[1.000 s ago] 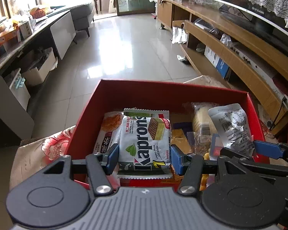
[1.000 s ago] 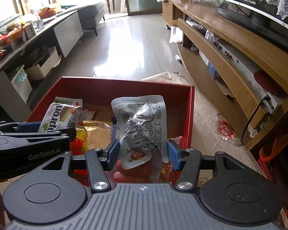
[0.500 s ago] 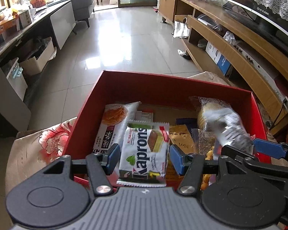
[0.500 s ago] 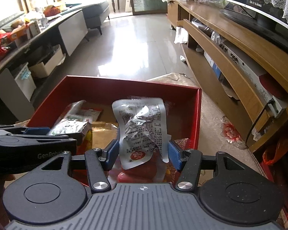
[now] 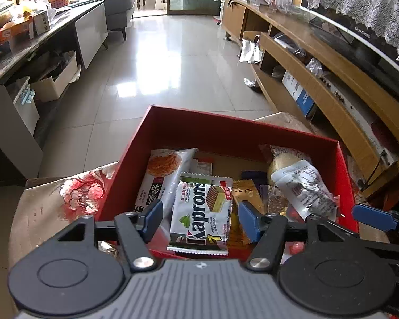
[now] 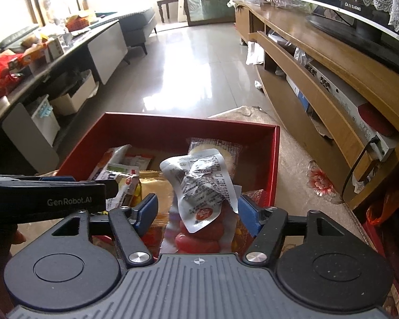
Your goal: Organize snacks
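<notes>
drop-off step: both claws opening over the red box (image 5: 226,133), left gripper (image 5: 200,219) pads clear of the kaprons wafer pack (image 5: 202,212), right gripper (image 6: 196,212) prob. off the silver pouch (image 6: 202,183) at box's 4 o'clock; next calls for backing out w/o snagging.

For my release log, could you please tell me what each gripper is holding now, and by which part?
Nothing is gripped. The left gripper is opening around the Kaprons wafer pack, and the right gripper around the silver pouch; both jaws stand clear of the packets.
</notes>
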Demonstrator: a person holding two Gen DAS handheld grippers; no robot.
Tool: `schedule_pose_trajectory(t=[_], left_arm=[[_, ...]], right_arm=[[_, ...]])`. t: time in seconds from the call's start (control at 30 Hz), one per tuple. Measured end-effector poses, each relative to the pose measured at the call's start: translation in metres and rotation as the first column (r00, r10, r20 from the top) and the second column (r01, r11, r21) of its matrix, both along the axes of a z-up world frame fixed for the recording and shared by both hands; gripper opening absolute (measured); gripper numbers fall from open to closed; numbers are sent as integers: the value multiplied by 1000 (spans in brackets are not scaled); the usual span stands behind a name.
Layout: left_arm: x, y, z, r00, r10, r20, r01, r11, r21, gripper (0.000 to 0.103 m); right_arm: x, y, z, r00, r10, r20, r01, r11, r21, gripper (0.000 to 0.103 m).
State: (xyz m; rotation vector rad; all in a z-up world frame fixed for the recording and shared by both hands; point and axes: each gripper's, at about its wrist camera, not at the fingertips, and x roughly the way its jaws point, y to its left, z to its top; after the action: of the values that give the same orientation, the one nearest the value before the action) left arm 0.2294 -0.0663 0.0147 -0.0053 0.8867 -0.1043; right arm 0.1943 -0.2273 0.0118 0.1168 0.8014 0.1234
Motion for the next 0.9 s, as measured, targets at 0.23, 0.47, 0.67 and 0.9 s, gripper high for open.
schedule_pose_trajectory(t=[0.23, 0.47, 0.67, 0.9], left_arm=[[-16, 1, 5, 1000, 4, 13, -4, 1000, -5, 64], [-38, 5, 2, 1000, 8, 5, -8, 1000, 1, 70], [-65, 5, 2, 1000, -6, 3, 6, 1000, 10, 71], [-94, 8, 1, 1000, -18, 4, 18, 1000, 8, 73]], right_arm=[[-12, -3, 4, 999, -31, 8, 31, 1000, -2, 77], [-29, -9, 3, 996, -86, -3, 86, 996, -14, 80], [-48, -11, -2, 994, -111, -24, 110, 994, -16, 83], [-75, -9, -4, 990, -136, -26, 136, 991, -13, 83]])
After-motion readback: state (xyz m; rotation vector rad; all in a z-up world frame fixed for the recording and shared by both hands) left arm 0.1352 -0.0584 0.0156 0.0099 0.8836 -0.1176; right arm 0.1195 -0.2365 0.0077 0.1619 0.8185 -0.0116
